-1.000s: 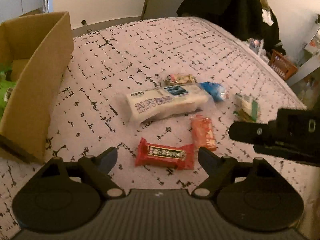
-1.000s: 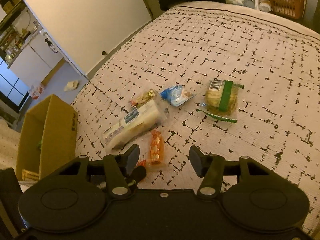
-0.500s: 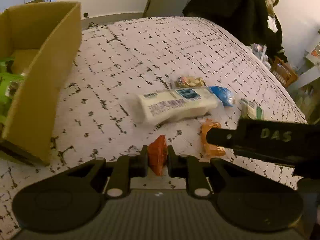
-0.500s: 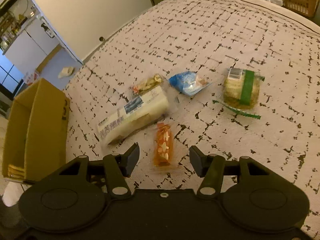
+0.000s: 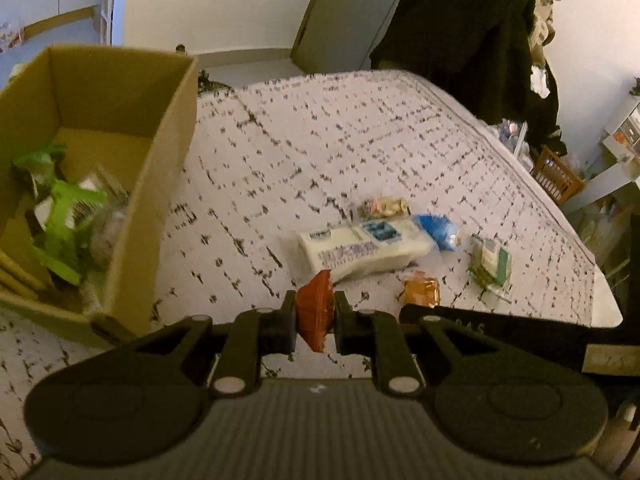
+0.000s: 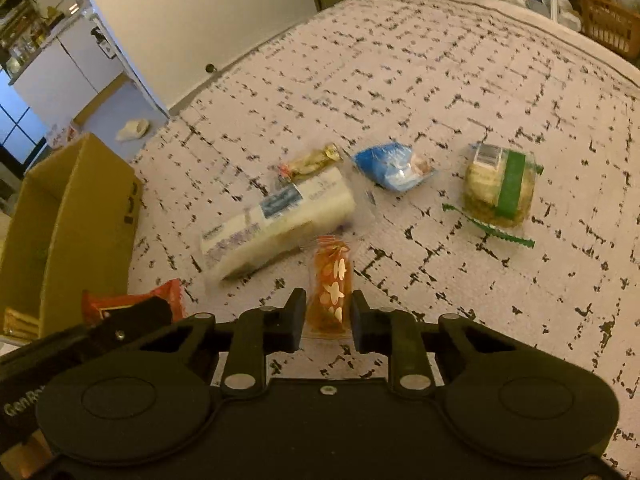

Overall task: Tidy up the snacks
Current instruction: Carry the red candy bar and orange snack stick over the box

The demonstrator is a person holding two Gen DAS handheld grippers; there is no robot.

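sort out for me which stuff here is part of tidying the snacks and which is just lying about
Part of the job: red packet in the left tongs; orange packet between the right tongs; white pack; blue packet; green-banded pack; cardboard box.

Lying about: dark clothes, wooden basket.

The left gripper (image 5: 315, 322) points steeply downward, its black jaws clamped on a red foil snack packet (image 5: 316, 314). The right gripper (image 6: 325, 318) also tilts steeply down; its jaws have just been closing around an orange transparent snack pouch (image 6: 331, 284) lying between them.
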